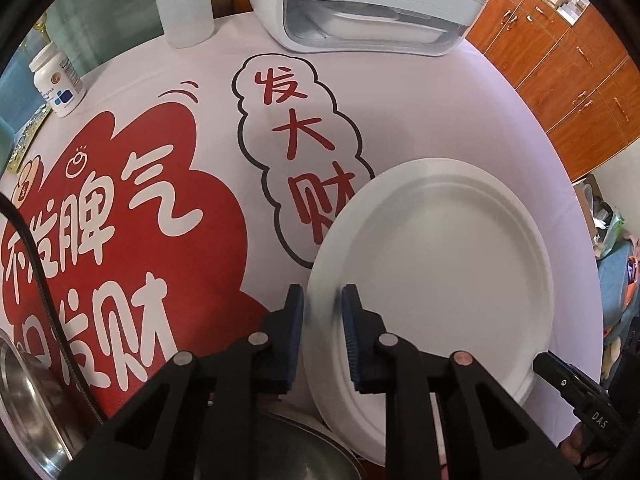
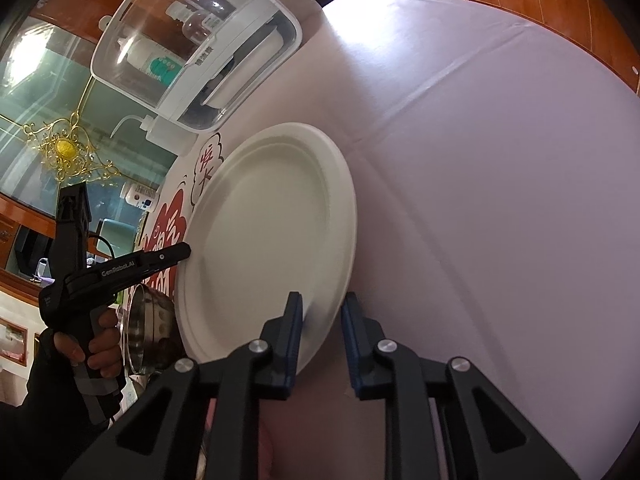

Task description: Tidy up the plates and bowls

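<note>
Plate [image 1: 440,280] lies flat, rim between parted left hand-held gripper [image 1: 323,300] jaws.

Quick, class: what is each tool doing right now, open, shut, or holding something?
Left tool: open, its fingers either side of the plate rim, not clamped.
Right tool: open, also straddling the plate rim.

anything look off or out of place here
Nothing spilled or broken. The one odd thing is the white plate: it is tilted rather than flat, its near edge propped over a steel bowl. Both tools, left and right, straddle its rim with gaps showing. A second steel bowl sits to the left.
</note>
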{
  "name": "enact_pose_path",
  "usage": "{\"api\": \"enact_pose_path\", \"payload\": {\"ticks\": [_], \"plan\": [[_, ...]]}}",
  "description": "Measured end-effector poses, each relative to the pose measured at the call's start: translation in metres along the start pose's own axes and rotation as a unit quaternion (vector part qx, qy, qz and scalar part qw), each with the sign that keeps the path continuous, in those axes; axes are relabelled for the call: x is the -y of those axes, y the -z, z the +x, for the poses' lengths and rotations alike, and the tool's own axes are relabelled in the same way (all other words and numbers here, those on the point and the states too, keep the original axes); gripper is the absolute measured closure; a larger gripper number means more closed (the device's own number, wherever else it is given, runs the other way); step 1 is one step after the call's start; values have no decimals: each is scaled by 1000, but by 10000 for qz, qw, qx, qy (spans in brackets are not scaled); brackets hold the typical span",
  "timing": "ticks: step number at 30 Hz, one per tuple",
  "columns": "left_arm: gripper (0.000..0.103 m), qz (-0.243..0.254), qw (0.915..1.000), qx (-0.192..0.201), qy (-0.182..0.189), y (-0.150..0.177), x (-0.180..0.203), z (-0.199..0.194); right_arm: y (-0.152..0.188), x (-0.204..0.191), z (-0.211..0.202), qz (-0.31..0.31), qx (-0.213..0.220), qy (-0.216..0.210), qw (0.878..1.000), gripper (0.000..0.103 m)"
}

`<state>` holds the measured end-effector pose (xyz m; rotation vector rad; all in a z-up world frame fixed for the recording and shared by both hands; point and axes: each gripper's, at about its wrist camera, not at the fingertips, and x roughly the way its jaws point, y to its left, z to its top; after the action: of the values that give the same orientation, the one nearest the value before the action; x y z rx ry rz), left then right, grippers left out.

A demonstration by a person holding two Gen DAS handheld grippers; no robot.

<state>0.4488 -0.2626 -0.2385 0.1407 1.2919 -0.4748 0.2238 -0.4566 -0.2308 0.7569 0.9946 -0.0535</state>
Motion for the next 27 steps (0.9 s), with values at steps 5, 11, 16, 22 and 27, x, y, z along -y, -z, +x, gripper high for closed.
{"api": "enact_pose_path", "payload": {"ticks": [5, 11, 16, 22, 27], "plan": [[86, -13, 10000, 11, 32, 0, -2, 0, 1, -1, 1, -12, -5, -4, 10000, 84], [86, 25, 9998, 178, 59, 4, -1, -7, 1, 0, -4, 16, 62, 2, 10000, 84], [86, 50, 9987, 439, 245, 5, 2, -22, 1, 3, -14, 29, 244, -25, 9997, 85], [86, -9, 9965, 687, 480, 5, 3, -42, 1, 1, -28, -13, 489, -56, 9988, 85], [86, -44, 9937, 967, 565, 7, 9, -63, 2, -8, -42, -176, 776, -94, 9968, 86]]}}
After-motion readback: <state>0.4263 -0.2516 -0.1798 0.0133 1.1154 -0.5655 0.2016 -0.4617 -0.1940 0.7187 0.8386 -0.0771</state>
